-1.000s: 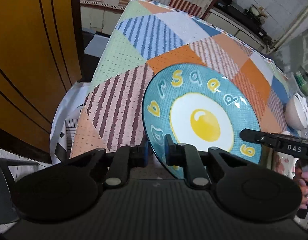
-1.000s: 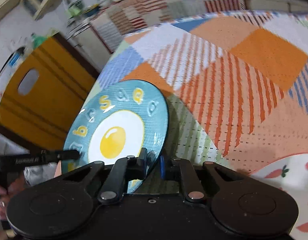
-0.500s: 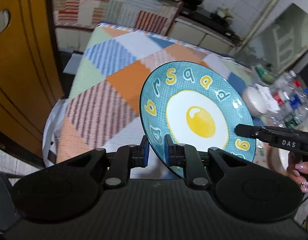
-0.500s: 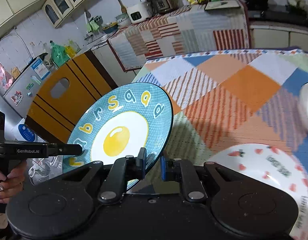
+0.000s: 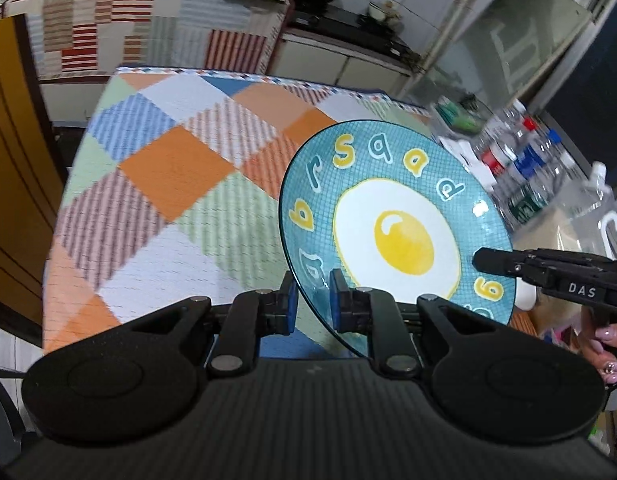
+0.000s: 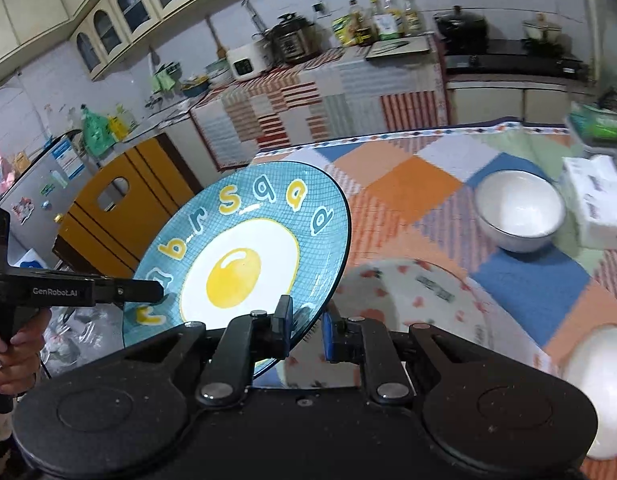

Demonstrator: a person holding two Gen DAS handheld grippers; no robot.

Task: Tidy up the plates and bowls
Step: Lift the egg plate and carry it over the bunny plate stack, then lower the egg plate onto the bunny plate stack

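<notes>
Both claws clamp opposite rims of the round teal fried-egg plate, held tilted above the patchwork-clothed surface — left claw, right claw. Only the right wrist view shows the white strawberry-print plate and empty white bowl.

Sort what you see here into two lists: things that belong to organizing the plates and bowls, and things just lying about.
Belongs to the job: egg plate, held at its rim by the left gripper and right gripper; strawberry plate; white bowl; second bowl.

Just lying about: tissue box; bottles; jug; pressure cooker.
</notes>
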